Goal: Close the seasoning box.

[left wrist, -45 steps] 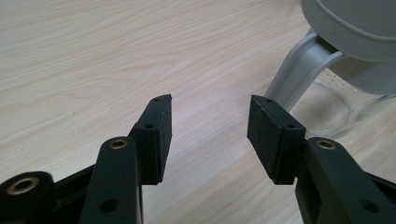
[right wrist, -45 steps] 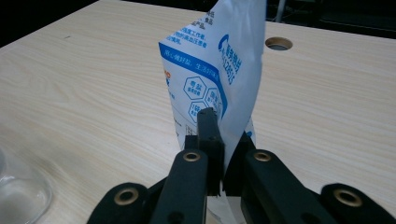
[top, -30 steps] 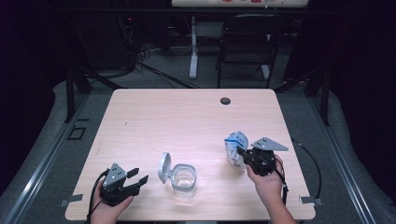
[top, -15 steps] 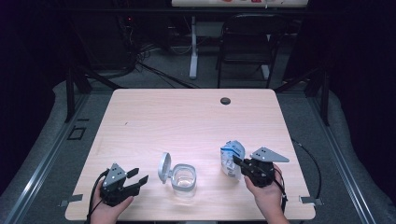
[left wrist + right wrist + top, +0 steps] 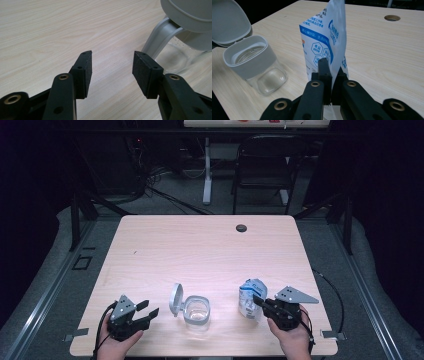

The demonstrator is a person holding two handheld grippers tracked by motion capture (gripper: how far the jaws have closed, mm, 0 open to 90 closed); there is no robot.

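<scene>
A white and blue printed pouch (image 5: 249, 299) (image 5: 329, 42) stands upright near the table's front right, and my right gripper (image 5: 260, 303) (image 5: 331, 72) is shut on its edge. Left of it sits a clear glass jar (image 5: 196, 310) (image 5: 259, 66) with a grey collar, its grey lid (image 5: 175, 299) (image 5: 227, 22) hinged open and tilted up. My left gripper (image 5: 147, 310) (image 5: 112, 67) rests at the front left, open, with nothing between its pads; the jar's hinge (image 5: 162, 35) shows just past its right jaw.
The light wooden table (image 5: 200, 250) has a round cable hole (image 5: 241, 228) near its far edge. A black chair (image 5: 265, 165) and a desk leg stand on the floor beyond the table. The table's front edge lies just under both hands.
My right gripper has carried the pouch leftward and toward the front, nearer the jar. The left gripper and the jar have not moved.
</scene>
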